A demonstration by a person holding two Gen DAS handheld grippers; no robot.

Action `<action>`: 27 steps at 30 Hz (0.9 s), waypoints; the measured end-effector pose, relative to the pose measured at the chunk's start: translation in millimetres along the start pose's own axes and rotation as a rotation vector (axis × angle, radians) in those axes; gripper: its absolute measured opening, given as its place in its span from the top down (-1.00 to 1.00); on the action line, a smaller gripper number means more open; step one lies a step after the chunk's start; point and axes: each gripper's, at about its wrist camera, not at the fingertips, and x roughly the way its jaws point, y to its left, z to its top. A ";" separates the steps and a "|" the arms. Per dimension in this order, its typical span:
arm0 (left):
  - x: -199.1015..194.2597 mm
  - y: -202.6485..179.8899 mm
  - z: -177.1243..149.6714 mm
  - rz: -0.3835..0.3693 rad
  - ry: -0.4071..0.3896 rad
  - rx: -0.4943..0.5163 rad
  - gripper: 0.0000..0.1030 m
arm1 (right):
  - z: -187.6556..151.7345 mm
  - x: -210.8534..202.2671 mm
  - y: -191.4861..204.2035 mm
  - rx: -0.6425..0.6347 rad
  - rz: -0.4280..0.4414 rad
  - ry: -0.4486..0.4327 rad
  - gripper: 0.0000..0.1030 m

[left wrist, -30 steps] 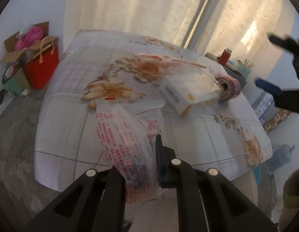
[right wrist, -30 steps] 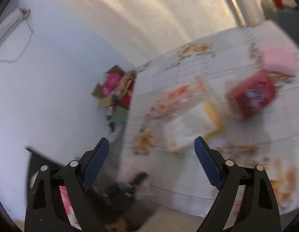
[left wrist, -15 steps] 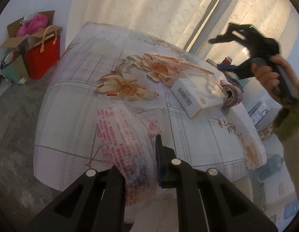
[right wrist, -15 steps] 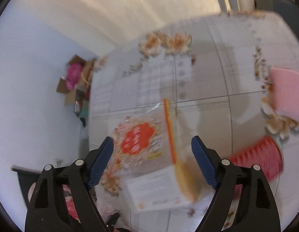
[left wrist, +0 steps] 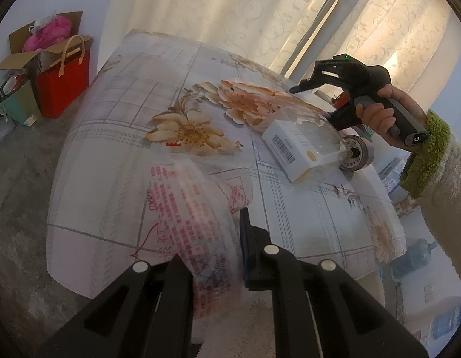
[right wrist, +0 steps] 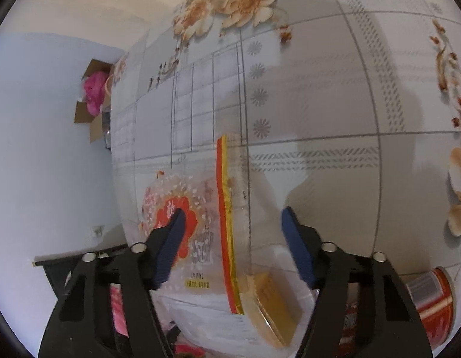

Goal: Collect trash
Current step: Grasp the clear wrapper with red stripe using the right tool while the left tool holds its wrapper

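My left gripper (left wrist: 227, 238) is shut on a clear plastic bag with red print (left wrist: 194, 208) that hangs over the near edge of the flowered table (left wrist: 126, 137). Further along lie a white barcoded box (left wrist: 290, 146) and a clear wrapper with a red flower print and a red-and-gold edge (right wrist: 227, 223). A hand holds my right gripper (left wrist: 317, 104) above them. In the right wrist view the jaws of the right gripper (right wrist: 233, 226) are closing. The wrapper's edge stands between the blue pads (right wrist: 173, 238), and they do not press on it. The box (right wrist: 272, 298) sits just below.
A roll of red tape (left wrist: 357, 155) lies beside the box. On the floor at the left stand a red gift bag (left wrist: 63, 83) and an open cardboard box (left wrist: 36, 44). Water bottles (left wrist: 415, 256) stand on the floor at the right, curtains behind the table.
My right gripper has swung down over the wrapper and box, and its jaws have narrowed. The left gripper keeps its hold on the printed bag and has barely shifted.
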 end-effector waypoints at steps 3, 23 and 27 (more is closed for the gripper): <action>0.9 -0.2 0.2 0.002 0.001 0.001 0.85 | -0.7 5.3 2.4 -0.020 0.002 0.013 0.13; 0.1 -2.4 2.4 0.016 -0.006 -0.003 0.85 | -15.3 -56.8 9.6 -0.008 0.304 -0.190 0.86; -3.2 -0.8 3.6 0.013 -0.014 -0.013 0.85 | -31.8 -83.5 7.8 -0.032 0.352 -0.240 0.86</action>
